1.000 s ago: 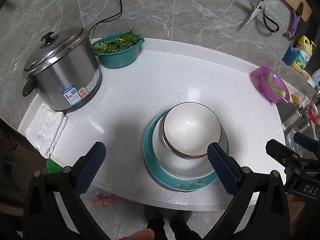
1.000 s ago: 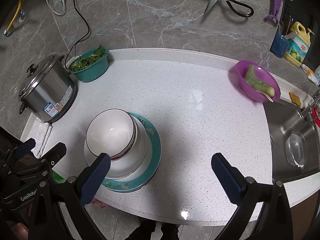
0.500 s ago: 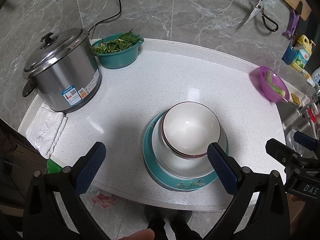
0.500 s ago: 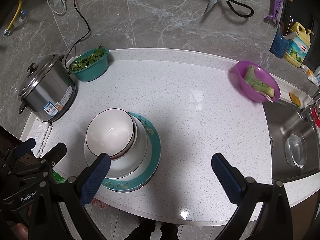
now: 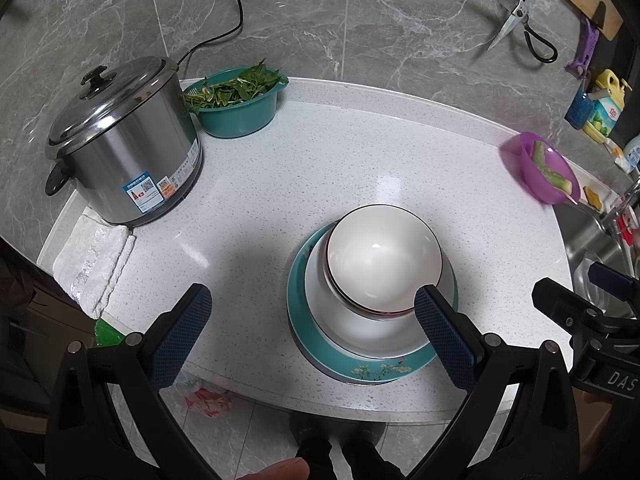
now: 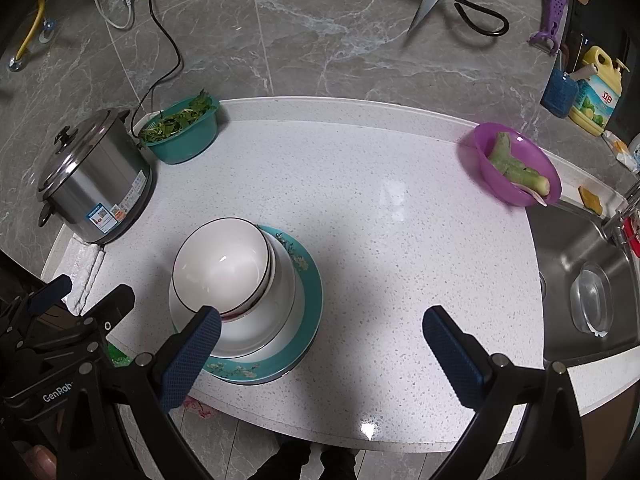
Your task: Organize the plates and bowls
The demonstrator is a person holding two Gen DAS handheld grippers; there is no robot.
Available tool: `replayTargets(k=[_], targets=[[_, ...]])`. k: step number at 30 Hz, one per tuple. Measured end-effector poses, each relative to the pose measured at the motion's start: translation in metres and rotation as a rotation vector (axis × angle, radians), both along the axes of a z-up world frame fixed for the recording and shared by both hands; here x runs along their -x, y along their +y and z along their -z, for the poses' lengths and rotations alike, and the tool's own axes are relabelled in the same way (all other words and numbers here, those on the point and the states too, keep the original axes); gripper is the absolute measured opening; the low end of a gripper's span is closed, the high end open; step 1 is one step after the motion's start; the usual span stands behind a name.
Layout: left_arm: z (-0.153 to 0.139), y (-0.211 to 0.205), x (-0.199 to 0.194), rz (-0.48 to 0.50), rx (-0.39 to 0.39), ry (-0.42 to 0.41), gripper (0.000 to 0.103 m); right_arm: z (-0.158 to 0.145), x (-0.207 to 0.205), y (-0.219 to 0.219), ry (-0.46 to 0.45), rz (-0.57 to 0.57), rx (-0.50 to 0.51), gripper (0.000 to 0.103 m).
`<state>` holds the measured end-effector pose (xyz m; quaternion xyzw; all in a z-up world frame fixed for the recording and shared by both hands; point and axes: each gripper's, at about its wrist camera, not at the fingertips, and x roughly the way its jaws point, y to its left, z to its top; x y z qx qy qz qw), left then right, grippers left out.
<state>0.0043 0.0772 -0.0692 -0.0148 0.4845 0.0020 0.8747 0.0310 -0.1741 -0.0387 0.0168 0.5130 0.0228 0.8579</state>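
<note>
White bowls (image 5: 382,258) sit nested on the teal plate (image 5: 320,354) at the counter's near edge, well right of the steel cooker (image 5: 120,152) — stacking looks finished, so both the left gripper (image 5: 308,326) and right gripper (image 6: 320,350), spread wide and empty, need only retreat.

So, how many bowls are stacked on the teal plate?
2 that I can see: a top bowl with a dark rim, nested in a lower bowl whose rim shows just beneath. Both sit on a white dish on the teal plate; more could be hidden.
</note>
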Motion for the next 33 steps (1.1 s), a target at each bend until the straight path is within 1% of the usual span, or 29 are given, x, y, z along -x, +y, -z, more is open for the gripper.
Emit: replayTargets(k=[33], targets=[[0.0005, -0.0007, -0.0058, 0.0, 0.0, 0.002, 0.103, -0.0002, -0.0037, 0.0001, 0.002, -0.004, 0.001, 0.103]])
